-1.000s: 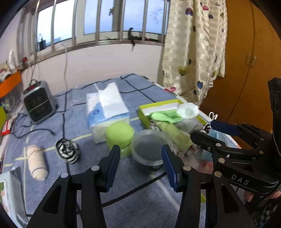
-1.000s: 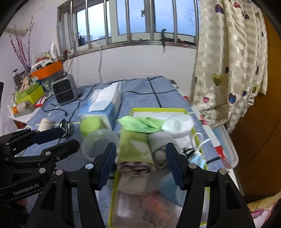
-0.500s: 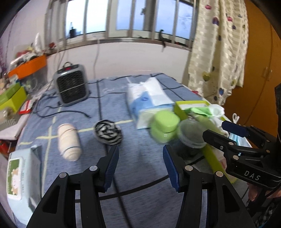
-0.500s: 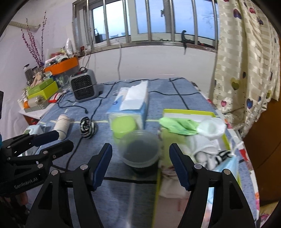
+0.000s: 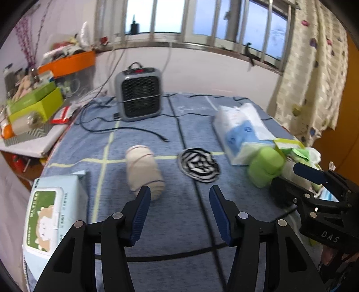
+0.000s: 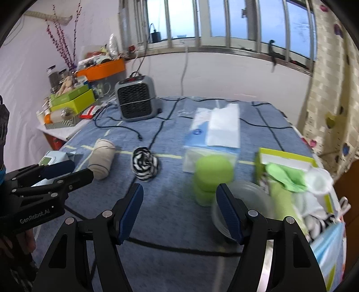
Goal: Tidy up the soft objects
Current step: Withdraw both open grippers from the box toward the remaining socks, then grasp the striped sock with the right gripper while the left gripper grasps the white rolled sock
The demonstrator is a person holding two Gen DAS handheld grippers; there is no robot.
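Beige roll (image 5: 143,171) just beyond left tool (image 5: 178,205) tip, striped sock (image 5: 199,164) beside; both tools wide, empty.

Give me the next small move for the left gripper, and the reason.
Probably ease the left gripper forward and slightly left over the beige roll. Its fingers are open and empty, and the roll lies loose on the blue cloth, outside the yellow-green box holding the other soft items.

Home bedroom: bed with blue checked cover (image 5: 143,139), small space heater (image 5: 138,91) ahead of claw, heart-print curtain (image 6: 332,89) right, barred window (image 6: 224,20).
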